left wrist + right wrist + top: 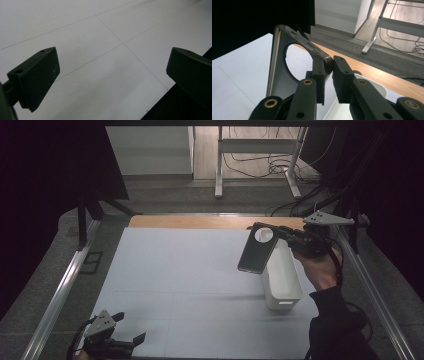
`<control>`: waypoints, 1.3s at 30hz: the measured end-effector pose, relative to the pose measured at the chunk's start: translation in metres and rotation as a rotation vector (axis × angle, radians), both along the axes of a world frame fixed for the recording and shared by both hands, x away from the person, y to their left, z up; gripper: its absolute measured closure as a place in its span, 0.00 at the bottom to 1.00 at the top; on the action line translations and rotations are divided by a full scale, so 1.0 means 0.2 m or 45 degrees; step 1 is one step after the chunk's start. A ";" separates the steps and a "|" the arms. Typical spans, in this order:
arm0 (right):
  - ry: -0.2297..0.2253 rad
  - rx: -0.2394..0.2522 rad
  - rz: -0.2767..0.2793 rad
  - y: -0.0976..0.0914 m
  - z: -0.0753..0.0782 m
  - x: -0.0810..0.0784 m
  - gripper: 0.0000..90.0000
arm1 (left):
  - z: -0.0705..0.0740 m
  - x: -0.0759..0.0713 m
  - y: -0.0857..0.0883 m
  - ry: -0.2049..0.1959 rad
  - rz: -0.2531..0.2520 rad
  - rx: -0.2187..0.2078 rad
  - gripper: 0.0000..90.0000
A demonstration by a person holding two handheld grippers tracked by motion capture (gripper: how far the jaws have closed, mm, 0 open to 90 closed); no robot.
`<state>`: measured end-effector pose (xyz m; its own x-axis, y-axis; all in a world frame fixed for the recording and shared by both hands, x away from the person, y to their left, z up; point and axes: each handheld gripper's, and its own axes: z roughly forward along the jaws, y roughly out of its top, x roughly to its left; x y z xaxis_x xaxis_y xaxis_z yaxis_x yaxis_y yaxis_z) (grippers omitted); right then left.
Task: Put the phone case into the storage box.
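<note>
Dark phone case (no brand or writing can be read on it) is clamped at its top edge by the right gripper, hanging above the white bin. Left gripper rests with jaws wide apart.

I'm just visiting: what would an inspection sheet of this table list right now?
Surface: pale table top, wooden strip at the far edge.
Job's things: dark phone case with round cutout, held up tilted over white bin.
Clutter: nothing seen.
Grippers: right tool shut on the phone case edge; left tool open, nothing between its jaws, low over the near left corner.
Cables: loose cables on the floor beyond.
Surroundings: white desk frame, grey floor.
</note>
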<state>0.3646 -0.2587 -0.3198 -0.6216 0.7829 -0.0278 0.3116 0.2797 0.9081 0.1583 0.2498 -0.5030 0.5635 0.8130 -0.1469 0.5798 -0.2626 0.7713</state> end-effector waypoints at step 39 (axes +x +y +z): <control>-0.068 -0.093 -0.082 -0.21 0.07 0.30 0.89 | 0.00 0.00 -0.01 0.012 -0.010 0.010 0.00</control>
<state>0.4250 -0.3011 -0.3050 -0.5663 0.8156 -0.1182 0.2828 0.3270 0.9017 0.1589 0.2487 -0.5036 0.5682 0.8099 -0.1455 0.5848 -0.2731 0.7638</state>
